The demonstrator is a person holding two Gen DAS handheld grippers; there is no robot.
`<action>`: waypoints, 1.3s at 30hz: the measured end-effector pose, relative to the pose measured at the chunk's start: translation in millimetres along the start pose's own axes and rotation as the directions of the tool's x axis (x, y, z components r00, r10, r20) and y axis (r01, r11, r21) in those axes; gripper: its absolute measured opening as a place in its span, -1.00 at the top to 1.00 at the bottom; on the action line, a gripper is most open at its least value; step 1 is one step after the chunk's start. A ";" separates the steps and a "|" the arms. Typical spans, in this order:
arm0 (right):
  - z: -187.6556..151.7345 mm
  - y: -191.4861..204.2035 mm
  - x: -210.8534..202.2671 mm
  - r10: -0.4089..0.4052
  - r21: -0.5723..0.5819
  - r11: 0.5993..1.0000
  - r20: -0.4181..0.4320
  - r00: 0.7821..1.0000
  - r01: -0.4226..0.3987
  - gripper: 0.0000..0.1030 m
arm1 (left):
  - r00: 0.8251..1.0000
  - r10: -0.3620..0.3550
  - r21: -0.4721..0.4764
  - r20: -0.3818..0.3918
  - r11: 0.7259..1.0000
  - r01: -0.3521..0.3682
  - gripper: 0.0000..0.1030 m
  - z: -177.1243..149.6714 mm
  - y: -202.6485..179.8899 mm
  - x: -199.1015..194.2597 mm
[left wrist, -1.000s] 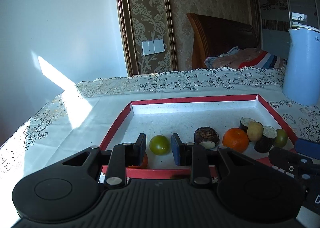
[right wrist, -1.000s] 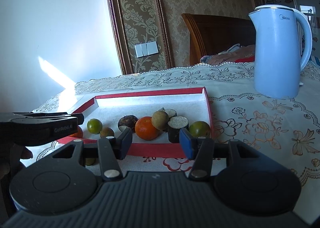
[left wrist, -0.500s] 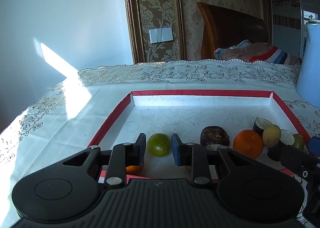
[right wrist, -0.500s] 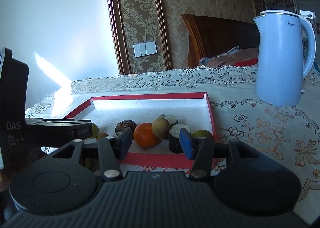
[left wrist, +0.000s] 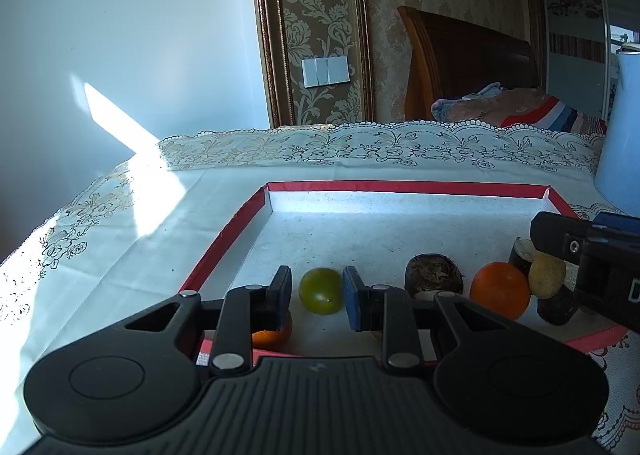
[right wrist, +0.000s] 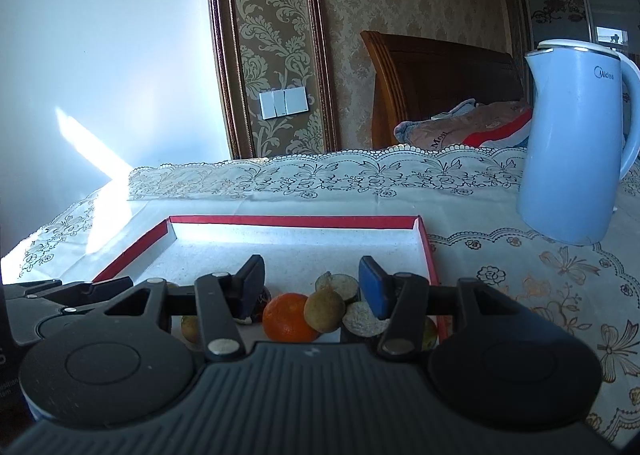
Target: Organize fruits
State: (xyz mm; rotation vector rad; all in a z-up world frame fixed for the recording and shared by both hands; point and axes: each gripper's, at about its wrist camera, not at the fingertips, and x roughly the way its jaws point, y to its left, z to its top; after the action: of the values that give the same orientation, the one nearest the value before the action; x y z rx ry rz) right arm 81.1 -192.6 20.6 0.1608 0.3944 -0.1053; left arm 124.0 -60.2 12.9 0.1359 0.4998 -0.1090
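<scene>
A red-rimmed white tray (left wrist: 400, 188) holds fruit along its near side. My left gripper (left wrist: 317, 275) has its jaws narrow. A small green fruit (left wrist: 320, 291) rests on the tray floor in their gap, with a sliver of tray showing beside the left pad. A little orange fruit (left wrist: 272, 335) peeks from behind the left finger. To the right lie a dark brown fruit (left wrist: 434, 275), an orange (left wrist: 500, 289) and a tan fruit (left wrist: 547, 275). My right gripper (right wrist: 311, 267) is open and empty above the orange (right wrist: 289, 317), the tan fruit (right wrist: 324, 309) and a cut dark piece (right wrist: 362, 319).
A pale blue kettle (right wrist: 576, 159) stands on the lace tablecloth to the right of the tray. The tray's far half (right wrist: 296, 247) is bare white floor. A wooden headboard and bedding lie behind the table. The left gripper (right wrist: 120, 283) shows at the left edge of the right wrist view.
The right gripper has come forward over the tray's near right corner, so the fruits now sit under its tips. The left gripper has edged slightly closer to the green fruit. Neither jaw gap has changed.
</scene>
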 end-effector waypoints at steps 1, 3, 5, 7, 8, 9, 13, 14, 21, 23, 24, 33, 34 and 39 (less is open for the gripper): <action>-0.2 0.5 1.2 -0.003 -0.002 1.000 -0.001 1.000 0.003 0.03 | 1.000 -0.004 -0.001 -0.002 1.000 0.004 0.47 -0.1 0.0 0.1; -1.1 0.3 1.3 -0.003 -0.002 1.000 0.001 1.000 0.003 0.03 | 1.000 -0.003 -0.002 -0.005 1.000 0.003 0.47 0.0 -0.1 0.8; -1.3 -0.4 1.0 -0.003 0.001 1.000 0.002 1.000 0.003 0.03 | 1.000 -0.004 -0.006 -0.009 1.000 0.004 0.47 0.0 0.4 0.9; -0.8 -0.5 0.0 0.001 0.002 1.000 0.005 1.000 -0.001 0.03 | 1.000 -0.008 -0.009 -0.014 1.000 0.008 0.47 -0.2 0.9 1.2; -1.4 -0.2 -0.7 0.003 0.000 1.000 0.006 1.000 -0.003 0.03 | 1.000 -0.006 -0.010 -0.016 1.000 0.006 0.47 -0.3 1.3 1.5; -1.4 0.0 -1.0 0.005 0.001 1.000 0.007 1.000 -0.005 0.03 | 1.000 -0.006 -0.011 -0.018 1.000 0.006 0.47 0.0 1.7 1.7; -2.6 -0.9 -3.5 0.009 0.007 1.000 0.008 1.000 -0.009 0.03 | 1.000 -0.014 -0.014 -0.028 1.000 0.014 0.45 -0.3 2.7 3.2; -2.9 -1.3 -4.1 0.009 0.008 1.000 0.009 1.000 -0.010 0.03 | 1.000 -0.013 -0.013 -0.027 1.000 0.013 0.41 -0.4 2.7 3.5; -3.4 -2.2 -7.3 0.008 0.010 1.000 0.017 1.000 -0.008 0.03 | 0.998 0.019 -0.007 0.059 1.000 -0.019 -0.83 0.1 1.5 -9.5; -4.3 -2.0 -9.3 0.009 0.010 1.000 0.019 1.000 -0.009 0.03 | 0.999 0.016 -0.007 0.051 1.000 -0.015 -0.83 0.0 3.0 -9.5; -5.2 -1.6 -10.5 0.009 0.007 1.000 0.020 1.000 -0.010 0.03 | 0.999 0.018 -0.006 0.049 1.000 -0.018 -0.83 -0.3 3.5 -9.5; -18.5 -5.4 -30.5 0.006 0.011 1.000 0.042 0.999 -0.007 -0.29 | 0.995 0.095 -0.037 0.001 0.995 -0.095 -0.83 -4.9 17.0 -16.7; -20.2 -6.0 -32.4 0.009 0.013 1.000 0.039 0.999 -0.009 -0.29 | 0.994 0.107 -0.041 -0.008 0.993 -0.107 -0.83 -5.3 18.1 -17.2; -31.9 -7.3 -41.3 0.016 0.017 1.000 0.019 1.000 -0.016 -0.40 | 0.993 0.113 -0.056 -0.039 0.992 -0.115 -0.83 -10.4 26.9 -23.0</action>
State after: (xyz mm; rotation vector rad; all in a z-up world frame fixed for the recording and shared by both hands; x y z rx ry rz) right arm 30.3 -191.3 6.7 0.1793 0.3739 -0.0944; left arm 102.8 -30.4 17.8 0.1097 0.5288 0.0200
